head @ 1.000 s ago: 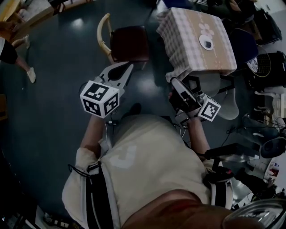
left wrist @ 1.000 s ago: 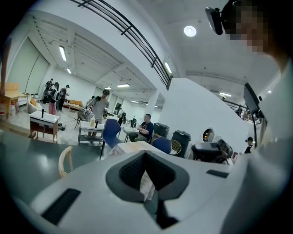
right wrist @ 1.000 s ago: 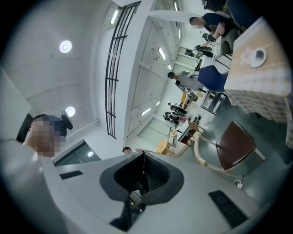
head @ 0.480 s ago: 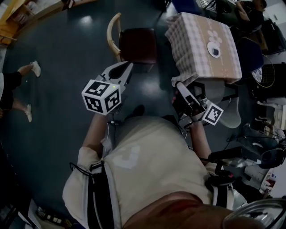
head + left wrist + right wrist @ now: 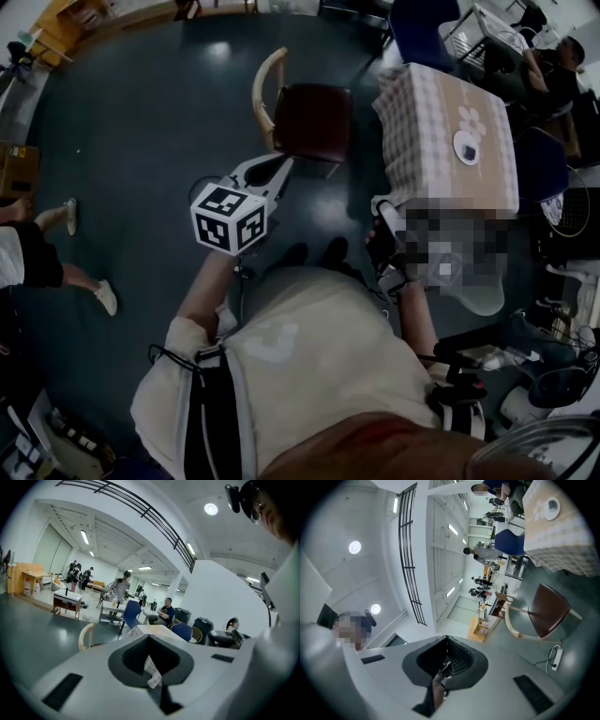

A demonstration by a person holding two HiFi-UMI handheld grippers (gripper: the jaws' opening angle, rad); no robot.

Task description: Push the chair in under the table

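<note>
Shut tight and empty, the left gripper [image 5: 277, 167] sat at the centre of the head view. Its marker cube [image 5: 230, 217] was nearest the camera, and its closed tip pointed up the frame toward the chair [image 5: 311, 120], near the seat's lower left corner but apart from it. In the left gripper view the two jaws met along a single seam, where only a small pale scrap clung, and the chair's curved wooden back showed at the left middle of that frame. The right gripper [image 5: 382, 210] lay lower right of centre in the head view, just below the table [image 5: 427, 98], with its jaws likewise pressed together on nothing, as the right gripper view showed. The chair stood at the upper centre of the head view, backrest on its left side and dark red seat turned toward the table at the upper right. It was still outside the table, with a strip of dark floor [image 5: 141, 122] between the seat and the hanging checked cloth [image 5: 403, 164]. A small round dish [image 5: 466, 147] rested on the tabletop. A blue chair [image 5: 420, 28] stood beyond the table at the top edge. In the right gripper view a white power strip [image 5: 556, 656] lay on the floor just below the chair, at the lower right.
</note>
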